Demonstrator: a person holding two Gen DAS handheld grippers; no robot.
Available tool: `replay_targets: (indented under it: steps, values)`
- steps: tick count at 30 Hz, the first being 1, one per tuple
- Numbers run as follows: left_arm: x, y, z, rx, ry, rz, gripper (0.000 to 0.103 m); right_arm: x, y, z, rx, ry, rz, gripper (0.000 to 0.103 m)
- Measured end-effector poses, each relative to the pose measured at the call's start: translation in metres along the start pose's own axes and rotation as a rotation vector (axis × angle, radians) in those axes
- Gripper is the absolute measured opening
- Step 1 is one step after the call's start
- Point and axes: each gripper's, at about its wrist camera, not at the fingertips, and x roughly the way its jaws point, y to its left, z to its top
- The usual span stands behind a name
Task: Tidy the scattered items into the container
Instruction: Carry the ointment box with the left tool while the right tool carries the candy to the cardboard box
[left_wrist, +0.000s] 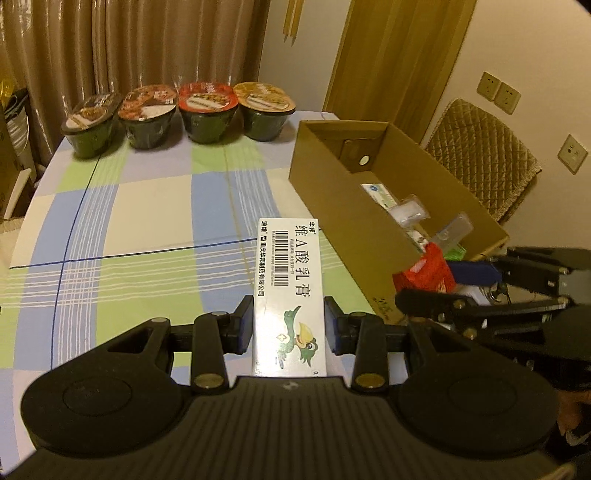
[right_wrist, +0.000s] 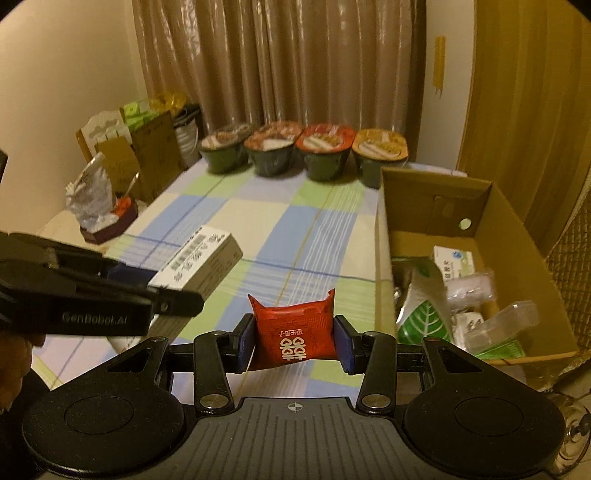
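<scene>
Left tool: clenched on ointment carton, aloft beside cardboard box at desk's right edge; right tool: clenched on red packet; risk: tools colliding over box

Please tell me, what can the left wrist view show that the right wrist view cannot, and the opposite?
Only the left wrist view shows the printed face of the white medicine box with its barcode and cartoon bird, a quilted chair and wall sockets.

Only the right wrist view shows the clutter of bags beside the table, a green leaf packet in the cardboard box, and the red sachet's printed face.

Both show the left tool shut on the medicine box, the right tool shut on the red sachet, four noodle bowls and the checked tablecloth.
</scene>
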Motion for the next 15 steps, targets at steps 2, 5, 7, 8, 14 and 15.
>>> replay_targets:
  steps: [2, 5, 7, 8, 14, 15]
  values:
    - [-0.007, -0.006, -0.001, 0.01, 0.0, 0.004, 0.033, -0.01, -0.002, 0.0, 0.006, -0.017, -0.004, 0.047]
    - [-0.014, -0.013, -0.002, 0.018, -0.004, 0.007, 0.033, -0.024, -0.008, 0.002, 0.016, -0.037, -0.018, 0.047]
    - [-0.018, -0.017, -0.002, 0.025, -0.008, 0.007, 0.033, -0.032, -0.012, 0.002, 0.023, -0.048, -0.025, 0.047]
    - [-0.02, -0.02, -0.002, 0.029, -0.01, 0.007, 0.033, -0.035, -0.014, 0.002, 0.026, -0.052, -0.028, 0.047]
    - [-0.026, -0.04, -0.001, 0.062, -0.011, -0.003, 0.033, -0.053, -0.031, -0.002, 0.056, -0.073, -0.048, 0.047]
    - [-0.026, -0.045, 0.0, 0.069, -0.01, -0.007, 0.033, -0.055, -0.034, -0.003, 0.063, -0.076, -0.054, 0.047]
